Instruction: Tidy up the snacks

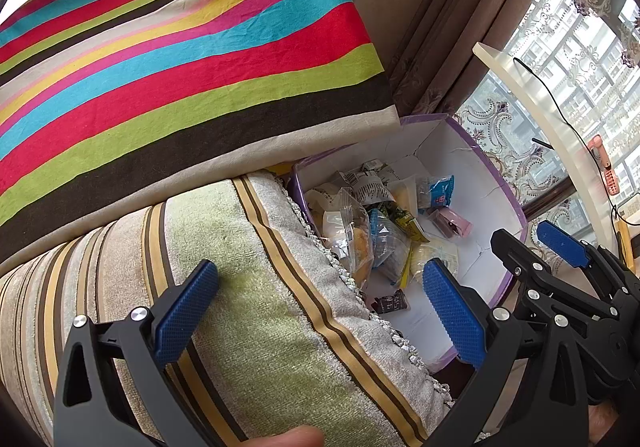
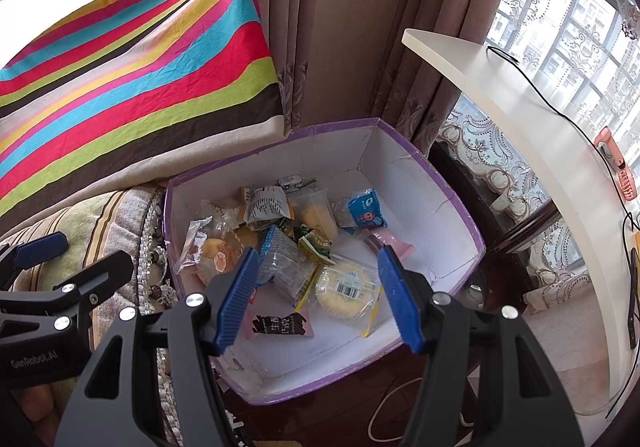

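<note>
Both tongs hang released and empty, jaws spread wide: the right gripper (image 2: 316, 295) over the near part of the purple box (image 2: 460, 215), the left gripper (image 1: 320, 311) off to that one's left, above the striped sofa arm (image 1: 248, 287) with only its right pad reaching over the box edge.

Just below and between the right tong's pads lie a clear-wrapped wafer pack (image 2: 286, 271) and a round pale cake (image 2: 346, 289) with a barcode label; slightly nearer sits a small dark chocolate bar (image 2: 280, 325). Beyond the pads are a green packet (image 2: 316, 243), a pink bar (image 2: 390, 243), an orange cake in a clear bag (image 2: 218, 257), then a blue packet (image 2: 366, 209) and a grey-printed pouch (image 2: 266, 203) towards the far wall.

For a clean pick, I would drop the right tong straight down on one top-lying item, probably the round cake, and close across its width rather than on loose film, so the neighbours stay put.

Where the snacks are meant to end up is not shown. Whatever lies under the heap is covered, the box's near left corner is masked by the tong frame, and the small print on most wrappers is too blurred to read. Behind rises a striped cushion (image 2: 140, 67).
</note>
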Demonstrator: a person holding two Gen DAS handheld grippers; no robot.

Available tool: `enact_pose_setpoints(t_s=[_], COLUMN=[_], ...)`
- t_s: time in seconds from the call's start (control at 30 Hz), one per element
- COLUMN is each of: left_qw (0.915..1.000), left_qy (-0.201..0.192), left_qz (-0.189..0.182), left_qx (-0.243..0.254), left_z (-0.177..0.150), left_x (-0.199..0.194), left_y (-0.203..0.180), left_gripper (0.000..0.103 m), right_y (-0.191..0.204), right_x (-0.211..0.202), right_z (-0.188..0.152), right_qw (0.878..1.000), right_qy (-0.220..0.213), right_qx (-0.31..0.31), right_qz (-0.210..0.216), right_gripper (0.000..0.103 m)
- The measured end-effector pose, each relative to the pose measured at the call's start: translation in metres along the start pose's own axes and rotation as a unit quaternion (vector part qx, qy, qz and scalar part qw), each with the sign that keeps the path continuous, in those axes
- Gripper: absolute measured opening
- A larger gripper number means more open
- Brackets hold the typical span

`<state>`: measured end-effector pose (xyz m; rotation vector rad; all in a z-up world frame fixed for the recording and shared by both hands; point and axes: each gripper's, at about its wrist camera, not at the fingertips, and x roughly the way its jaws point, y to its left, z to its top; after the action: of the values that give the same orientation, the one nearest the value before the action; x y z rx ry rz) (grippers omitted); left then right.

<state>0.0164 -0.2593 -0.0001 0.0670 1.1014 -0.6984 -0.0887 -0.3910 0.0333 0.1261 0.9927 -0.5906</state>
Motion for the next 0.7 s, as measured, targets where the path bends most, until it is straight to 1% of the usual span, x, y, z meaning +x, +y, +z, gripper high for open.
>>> enact_pose_setpoints(t_s=[0.7], left_qw=[1.0000], left_qy=[-0.001], left_qz=[-0.001], left_qx=[-0.001], left_z=[0.0005], left_x=[-0.0005], left_y=[0.0005], left_gripper=[0.099], right_y=[-0.0005], right_x=[0.0019], right_z=[-0.0008], right_qw=[1.000], right_qy=[-0.002], right_qx=[-0.003], right_qz=[-0.001], right_gripper=[0.062])
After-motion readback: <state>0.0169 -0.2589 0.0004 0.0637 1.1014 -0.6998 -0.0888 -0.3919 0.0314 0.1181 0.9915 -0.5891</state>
